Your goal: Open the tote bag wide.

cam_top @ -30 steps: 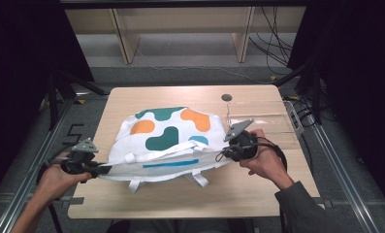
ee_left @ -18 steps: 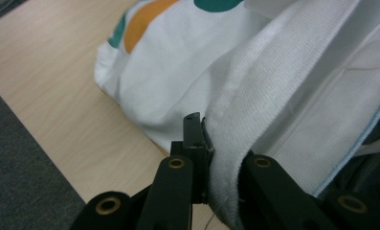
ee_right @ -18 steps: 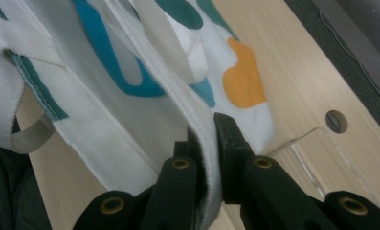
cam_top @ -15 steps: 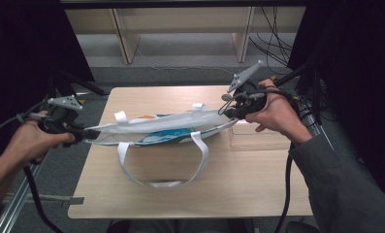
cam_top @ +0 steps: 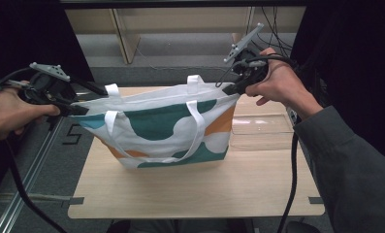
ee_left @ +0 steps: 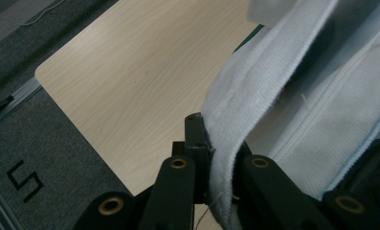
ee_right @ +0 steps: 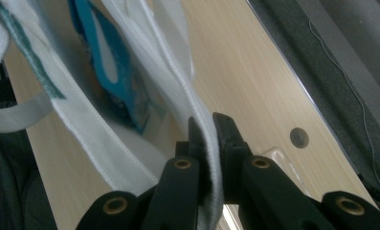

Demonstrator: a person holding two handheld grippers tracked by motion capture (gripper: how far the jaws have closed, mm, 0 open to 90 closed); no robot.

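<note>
Canvas tote bag [cam_top: 166, 128] now hangs upright above the table [cam_top: 195, 194], lifted from lying flat, my left gripper [cam_top: 78, 109] and right gripper [cam_top: 230, 89] clamped tight on its top corners.

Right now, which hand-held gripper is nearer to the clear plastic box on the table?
Right. The right hand-held gripper holds the tote bag corner just above the clear plastic box; the left hand-held gripper grips the opposite corner, beyond the table's left edge.

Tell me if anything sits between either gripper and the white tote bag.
Nothing visible does. The left gripper and right gripper are each shut on the rim of the white canvas tote bag with teal and orange patches.
</note>
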